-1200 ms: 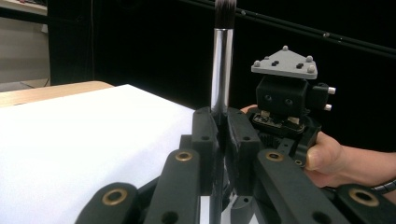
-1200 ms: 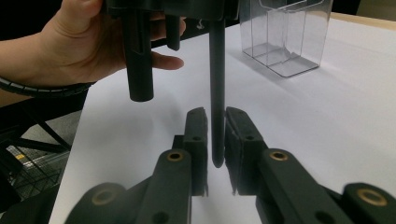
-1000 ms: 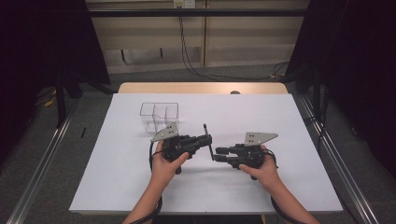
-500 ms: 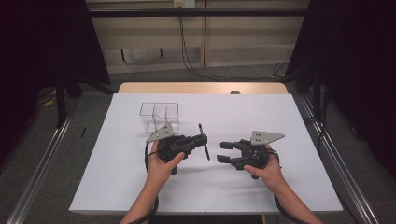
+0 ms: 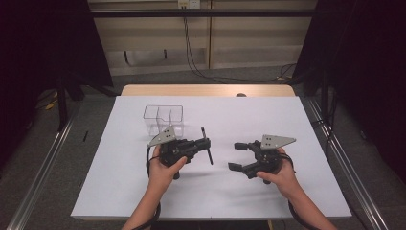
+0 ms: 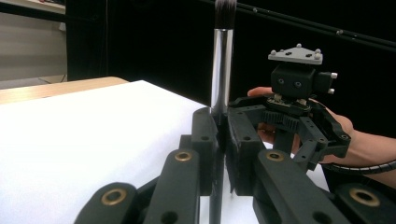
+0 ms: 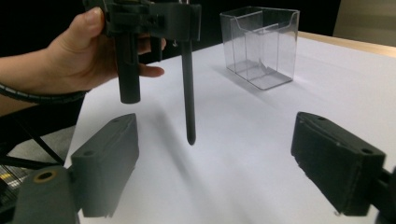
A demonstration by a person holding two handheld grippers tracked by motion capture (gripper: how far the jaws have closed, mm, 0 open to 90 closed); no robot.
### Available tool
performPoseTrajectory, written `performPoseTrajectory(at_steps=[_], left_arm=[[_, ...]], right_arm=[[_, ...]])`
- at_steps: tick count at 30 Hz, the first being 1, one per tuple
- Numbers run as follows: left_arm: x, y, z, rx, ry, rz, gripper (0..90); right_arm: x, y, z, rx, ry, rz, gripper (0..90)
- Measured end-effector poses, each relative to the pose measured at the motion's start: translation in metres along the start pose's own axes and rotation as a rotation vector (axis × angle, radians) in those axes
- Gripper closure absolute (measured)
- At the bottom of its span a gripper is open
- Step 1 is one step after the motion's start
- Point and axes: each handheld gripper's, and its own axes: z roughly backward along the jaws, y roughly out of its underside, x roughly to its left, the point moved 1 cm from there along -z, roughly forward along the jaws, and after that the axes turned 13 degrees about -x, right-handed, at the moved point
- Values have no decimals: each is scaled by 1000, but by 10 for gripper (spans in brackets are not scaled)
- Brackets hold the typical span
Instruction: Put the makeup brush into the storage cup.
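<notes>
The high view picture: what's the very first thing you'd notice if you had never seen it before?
Probably the left gripper near the middle of the white table, pinching a makeup brush that stands upright between its jaws. Facing it, the right gripper has just been opening, with nothing between its wide jaws. Behind the left gripper stands a clear plastic holder with compartments.

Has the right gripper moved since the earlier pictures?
Yes. The right gripper, jaws just opened and empty, sits farther right of the clear organizer, apart from the brush.
</notes>
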Motion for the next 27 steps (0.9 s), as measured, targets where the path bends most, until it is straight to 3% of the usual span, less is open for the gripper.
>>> performPoseTrajectory(at_steps=[5,11,20,27], left_arm=[[0,-1,0,5,-3,-8,830],[0,-3,0,6,-4,-13,830],[1,-5,2,9,-11,-19,831],[2,-6,5,8,-19,-23,831]], right_arm=[[-2,0,4,-4,14,-2,93],[-3,-1,11,20,15,29,50],[-5,0,21,41,41,30,40],[-6,-1,29,25,58,40,40]])
